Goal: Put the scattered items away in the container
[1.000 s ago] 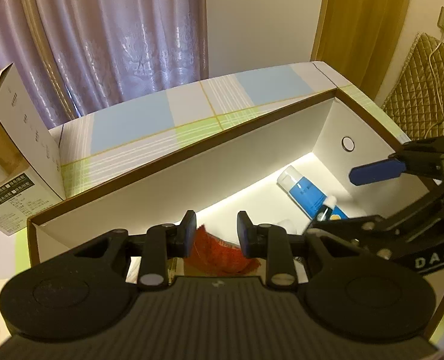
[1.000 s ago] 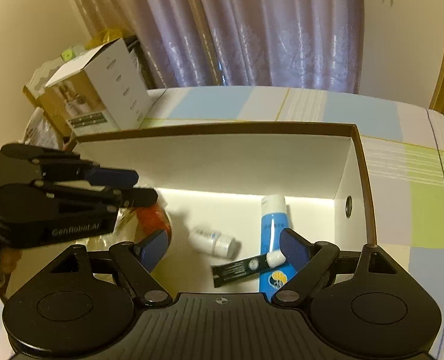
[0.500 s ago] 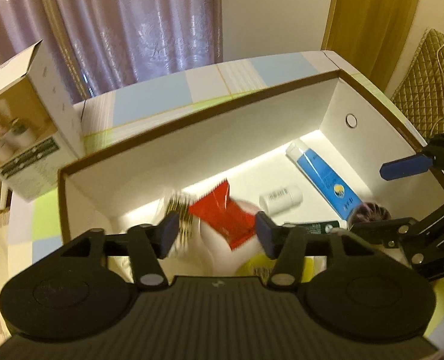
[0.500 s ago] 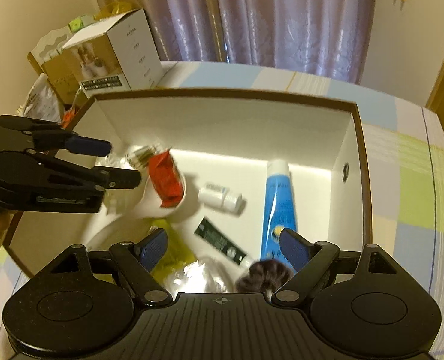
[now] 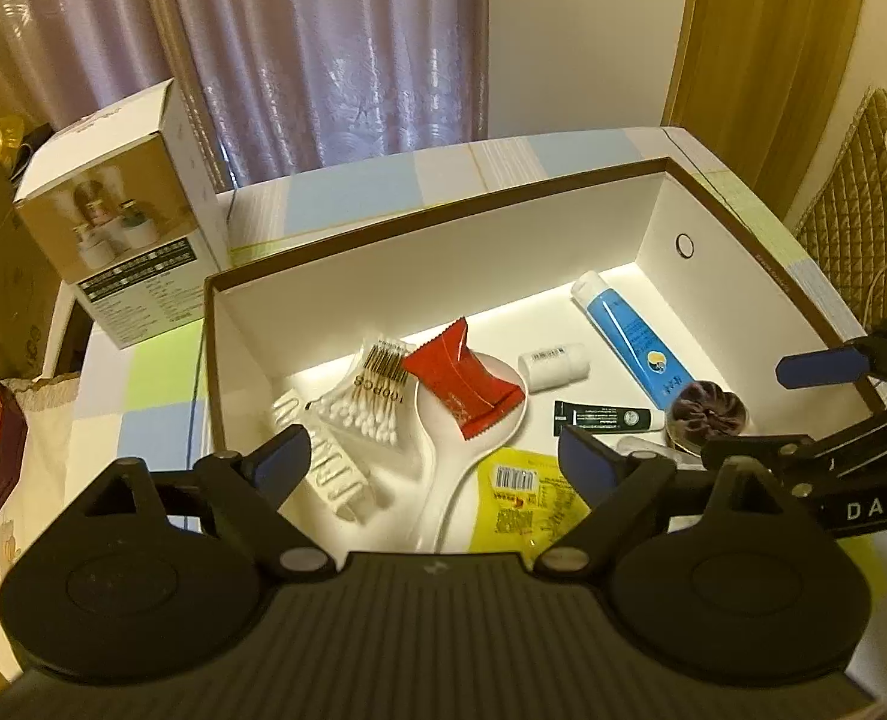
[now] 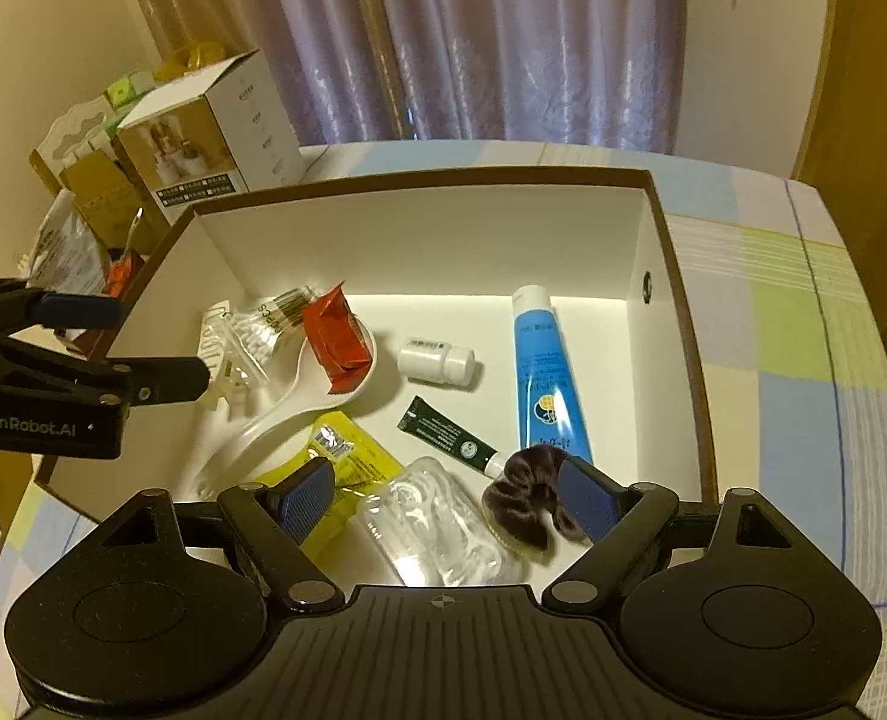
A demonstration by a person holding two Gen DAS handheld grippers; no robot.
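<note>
Both fisheye wrist cameras look steeply down and forward from close above the near rim of the white brown-edged cardboard box (image 5: pixel 443 276) (image 6: pixel 419 240), the left from its 7 o'clock corner, the right from 5 o'clock, sharing its floor, the long blue plastic tube (image 5: pixel 632 339) (image 6: pixel 548 372) and the curtained wall at 12.

1. We saw warm, dim indoor light, brightest along the floor of the box (image 5: pixel 653 228).
2. Fisheye distortion bent our frame edges; corners went black.
3. The curtains (image 6: pixel 503 42) looked soft, slightly blurred.
</note>
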